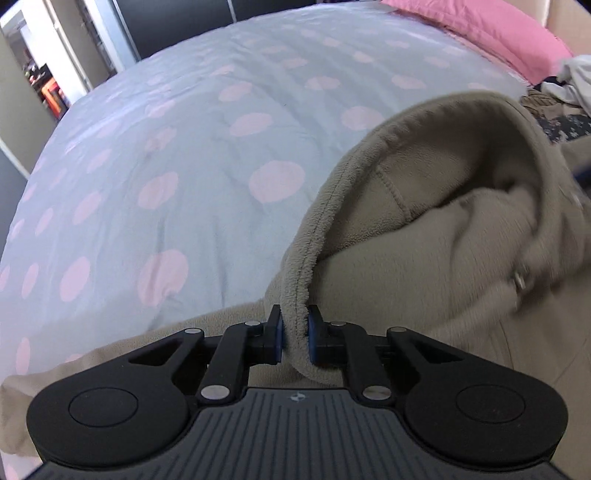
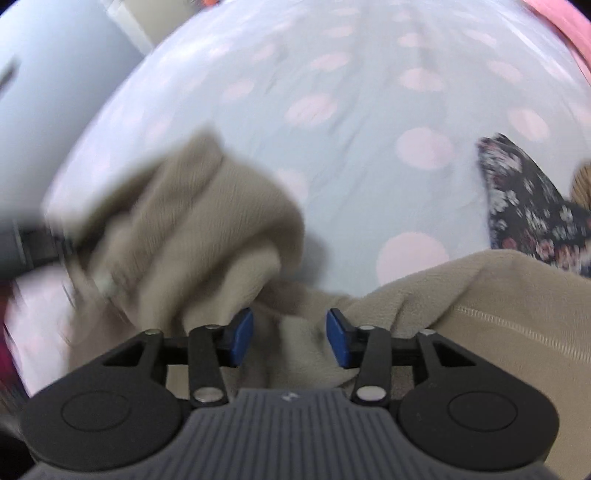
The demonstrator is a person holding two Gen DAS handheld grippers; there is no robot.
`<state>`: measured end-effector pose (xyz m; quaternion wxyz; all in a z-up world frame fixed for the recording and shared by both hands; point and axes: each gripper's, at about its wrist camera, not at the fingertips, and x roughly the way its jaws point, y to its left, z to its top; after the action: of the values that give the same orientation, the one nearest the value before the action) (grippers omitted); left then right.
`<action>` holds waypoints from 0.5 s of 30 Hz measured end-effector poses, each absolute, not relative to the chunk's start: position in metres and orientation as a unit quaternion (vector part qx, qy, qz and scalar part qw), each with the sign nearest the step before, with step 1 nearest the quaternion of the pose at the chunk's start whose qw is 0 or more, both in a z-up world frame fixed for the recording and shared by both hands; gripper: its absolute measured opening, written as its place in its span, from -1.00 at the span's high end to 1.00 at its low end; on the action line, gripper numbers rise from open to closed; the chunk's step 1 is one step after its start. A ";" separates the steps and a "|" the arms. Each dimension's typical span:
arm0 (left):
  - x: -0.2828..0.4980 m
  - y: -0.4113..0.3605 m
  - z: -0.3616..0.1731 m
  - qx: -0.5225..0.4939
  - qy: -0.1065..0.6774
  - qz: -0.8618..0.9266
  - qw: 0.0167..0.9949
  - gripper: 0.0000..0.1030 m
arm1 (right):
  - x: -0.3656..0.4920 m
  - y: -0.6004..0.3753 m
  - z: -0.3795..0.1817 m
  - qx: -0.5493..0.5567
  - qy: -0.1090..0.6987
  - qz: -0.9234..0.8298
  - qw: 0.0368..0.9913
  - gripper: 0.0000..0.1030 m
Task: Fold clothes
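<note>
Low in the middle of the left wrist view, the left gripper (image 1: 295,338) pinches the stitched hem of a beige fleece (image 1: 424,240), its blue pads pressed onto a fold of the edge that loops up and arches toward the upper right of the frame. The fleece lies bunched across the lower and right parts of both views on a pale duvet (image 1: 184,147) with pink dots. At the bottom centre of the right wrist view, the right gripper (image 2: 290,341) stands spread, fleece lying loose between the pads without being pressed; that view is blurred. The step in hand looks like taking hold of the garment to lift and spread it, with only one edge secured. The next move likely calls for the right gripper to close on a matching edge or shoulder, so the fleece can be pulled flat. No containers show; a floral cloth (image 2: 535,210) at that view's right edge and a pink pillow (image 1: 491,29) in the left view's upper right lie loose on the bed
</note>
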<state>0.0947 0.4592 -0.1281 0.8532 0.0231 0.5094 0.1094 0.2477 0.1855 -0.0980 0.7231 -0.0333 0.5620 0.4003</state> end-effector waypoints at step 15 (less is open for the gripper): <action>0.077 0.436 -0.160 0.103 0.497 0.079 0.858 0.81 | 0.332 0.261 -0.076 0.130 0.587 0.300 0.741 -0.47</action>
<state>0.0770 0.4359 -0.1597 0.8577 0.1029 0.4975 0.0788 0.3318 0.2608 -0.0763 0.7409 0.1303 0.5868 0.2996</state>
